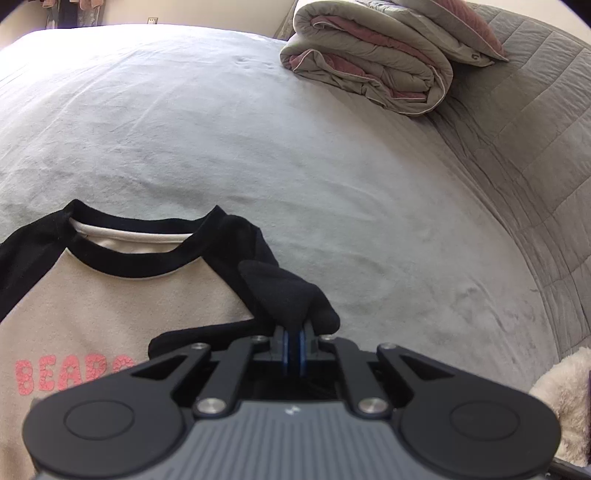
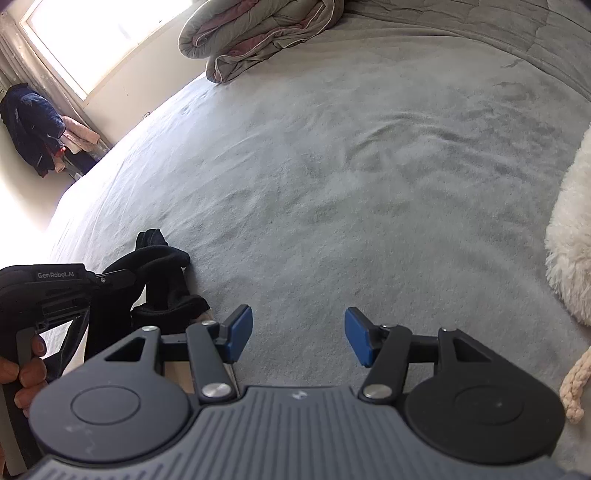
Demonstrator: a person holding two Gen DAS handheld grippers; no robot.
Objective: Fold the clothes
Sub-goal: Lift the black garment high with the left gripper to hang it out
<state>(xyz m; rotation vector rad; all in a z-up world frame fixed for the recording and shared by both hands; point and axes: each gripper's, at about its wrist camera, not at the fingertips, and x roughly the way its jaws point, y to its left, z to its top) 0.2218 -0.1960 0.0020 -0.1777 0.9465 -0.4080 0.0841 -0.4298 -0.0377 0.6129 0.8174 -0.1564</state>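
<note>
Bed (image 1: 258, 147): pale grey fleecy cover fills most of both views, lightly wrinkled. A quilted grey spread (image 1: 535, 155) runs along the right edge of the left wrist view.

Folded duvet (image 1: 373, 62): grey-green with a dusty pink lining, stacked at the upper right of the left view; in the right wrist view it sits at top centre.

Shirt (image 1: 110, 302): cream body, black neckband and black raglan sleeves, lying flat on the bed at the lower left of the left view, collar toward the top of the frame. Pink lettering shows at the lower left, partly hidden behind my tool, so I can't read the whole word.

My left hand-held gripper (image 1: 294, 341): bottom centre of the left view, blue pads pinched tight on a bunch of the black sleeve (image 1: 288, 295), which stands up in a peak above the pads. In the right view the same tool shows at the left edge, my fingers (image 2: 26, 373) wrapped around its handle, black cloth draped from it.

My right hand-held gripper (image 2: 298, 338): bottom centre of the right view, jaws standing well apart with only bare bed cover between the blue pads.

White fluffy item (image 2: 572, 240): right edge of the right view; can't tell what it is. A cream braided cord (image 2: 576, 384) lies below it.

Dark jacket (image 2: 33, 129): hanging at the upper left, beside the bright window (image 2: 103, 33).
</note>
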